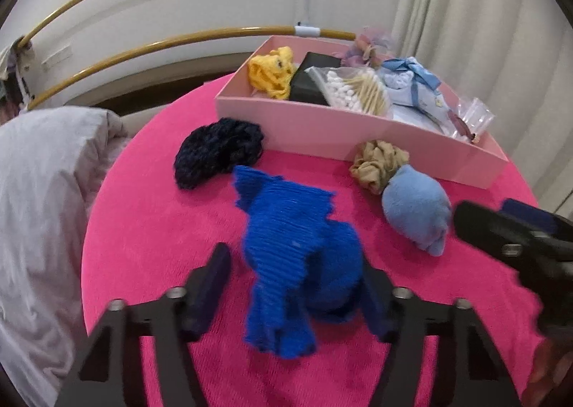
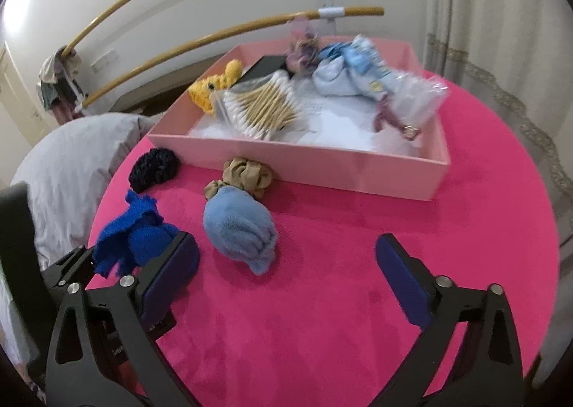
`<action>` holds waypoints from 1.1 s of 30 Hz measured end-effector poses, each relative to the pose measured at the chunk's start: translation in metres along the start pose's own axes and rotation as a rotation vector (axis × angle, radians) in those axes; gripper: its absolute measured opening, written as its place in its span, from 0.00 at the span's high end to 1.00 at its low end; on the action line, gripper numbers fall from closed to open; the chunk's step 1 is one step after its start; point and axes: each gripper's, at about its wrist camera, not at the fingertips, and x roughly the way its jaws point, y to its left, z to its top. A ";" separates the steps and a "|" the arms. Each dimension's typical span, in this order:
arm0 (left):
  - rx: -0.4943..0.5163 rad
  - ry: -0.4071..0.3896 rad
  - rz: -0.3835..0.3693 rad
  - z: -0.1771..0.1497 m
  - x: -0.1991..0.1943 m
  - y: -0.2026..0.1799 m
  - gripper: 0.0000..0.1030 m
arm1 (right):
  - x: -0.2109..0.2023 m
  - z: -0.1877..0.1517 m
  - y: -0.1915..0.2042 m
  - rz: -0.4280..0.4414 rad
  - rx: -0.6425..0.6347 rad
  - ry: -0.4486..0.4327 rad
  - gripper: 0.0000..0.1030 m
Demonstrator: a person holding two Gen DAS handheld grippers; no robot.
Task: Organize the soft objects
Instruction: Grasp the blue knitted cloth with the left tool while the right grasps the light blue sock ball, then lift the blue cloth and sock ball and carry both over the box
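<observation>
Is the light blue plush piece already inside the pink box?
No: the light blue plush piece lies on the pink tablecloth in front of the pink box, touching a tan scrunchie.

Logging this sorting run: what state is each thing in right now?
Left gripper: jaws around the royal blue knit piece, right pad touching, left pad apart.
Right gripper: open, empty.
Light blue plush bundle: on the cloth, loose.
Tan scrunchie: against the box wall.
Dark navy scrunchie: on the cloth.
Pink box: open, partly filled.
</observation>
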 end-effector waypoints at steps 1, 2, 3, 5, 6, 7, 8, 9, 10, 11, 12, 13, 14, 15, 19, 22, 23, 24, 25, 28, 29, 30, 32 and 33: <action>0.001 0.000 -0.004 0.000 0.000 0.000 0.54 | 0.005 0.001 0.001 0.007 -0.005 0.008 0.05; 0.006 -0.004 -0.003 0.002 0.000 0.000 0.56 | 0.010 0.002 0.002 0.015 -0.007 0.016 0.08; 0.010 -0.006 -0.002 0.002 0.001 0.000 0.60 | 0.015 0.003 0.003 0.019 -0.006 0.024 0.14; 0.009 -0.012 0.000 0.002 0.000 0.001 0.61 | 0.023 0.004 0.004 0.026 -0.008 0.036 0.17; 0.007 -0.016 0.000 0.001 -0.001 0.001 0.62 | 0.027 0.004 0.005 0.036 -0.011 0.039 0.17; 0.007 -0.018 0.002 0.001 -0.002 0.001 0.63 | 0.029 0.005 0.006 0.043 -0.014 0.043 0.17; 0.008 -0.020 0.006 0.001 -0.002 0.001 0.63 | 0.032 0.005 0.008 0.048 -0.021 0.049 0.18; 0.008 -0.021 0.009 0.001 -0.003 0.001 0.64 | 0.035 0.005 0.011 0.054 -0.030 0.054 0.18; 0.007 -0.021 0.011 0.000 -0.003 0.001 0.64 | 0.039 0.005 0.014 0.062 -0.042 0.062 0.23; 0.007 -0.022 0.014 0.000 -0.005 0.000 0.65 | 0.042 0.005 0.016 0.068 -0.051 0.069 0.27; 0.008 -0.021 0.019 0.000 -0.005 0.000 0.65 | 0.044 0.004 0.020 0.065 -0.064 0.064 0.30; 0.012 -0.020 0.023 -0.001 -0.006 -0.001 0.65 | 0.045 0.004 0.021 0.065 -0.069 0.058 0.39; 0.013 -0.020 0.023 -0.002 -0.008 -0.001 0.66 | 0.045 0.004 0.022 0.078 -0.070 0.059 0.45; 0.015 -0.036 0.023 -0.002 -0.009 -0.001 0.66 | 0.044 0.004 0.023 0.095 -0.068 0.058 0.61; 0.015 -0.035 0.034 -0.004 -0.016 0.001 0.68 | 0.035 0.000 0.024 0.088 -0.060 0.045 0.63; 0.014 -0.044 0.042 -0.005 -0.024 0.002 0.68 | 0.024 -0.004 0.019 0.076 -0.045 0.030 0.63; 0.013 -0.047 0.043 -0.005 -0.027 0.002 0.68 | 0.020 -0.005 0.018 0.073 -0.043 0.026 0.63; 0.014 -0.052 0.044 -0.006 -0.031 0.002 0.68 | 0.017 -0.006 0.017 0.068 -0.043 0.022 0.63; 0.015 -0.055 0.044 -0.006 -0.035 0.001 0.68 | 0.011 -0.007 0.016 0.062 -0.043 0.016 0.63; 0.025 -0.075 0.045 -0.008 -0.046 -0.002 0.68 | -0.002 -0.010 0.013 0.054 -0.037 0.000 0.63; 0.028 -0.080 0.046 -0.010 -0.051 -0.003 0.68 | -0.006 -0.012 0.012 0.052 -0.036 -0.006 0.63; 0.031 -0.084 0.046 -0.011 -0.056 -0.004 0.68 | -0.011 -0.013 0.012 0.051 -0.036 -0.011 0.63; 0.037 -0.094 0.048 -0.014 -0.066 -0.006 0.68 | -0.020 -0.014 0.011 0.050 -0.033 -0.022 0.63; 0.039 -0.097 0.048 -0.016 -0.071 -0.006 0.68 | -0.024 -0.015 0.011 0.050 -0.031 -0.027 0.63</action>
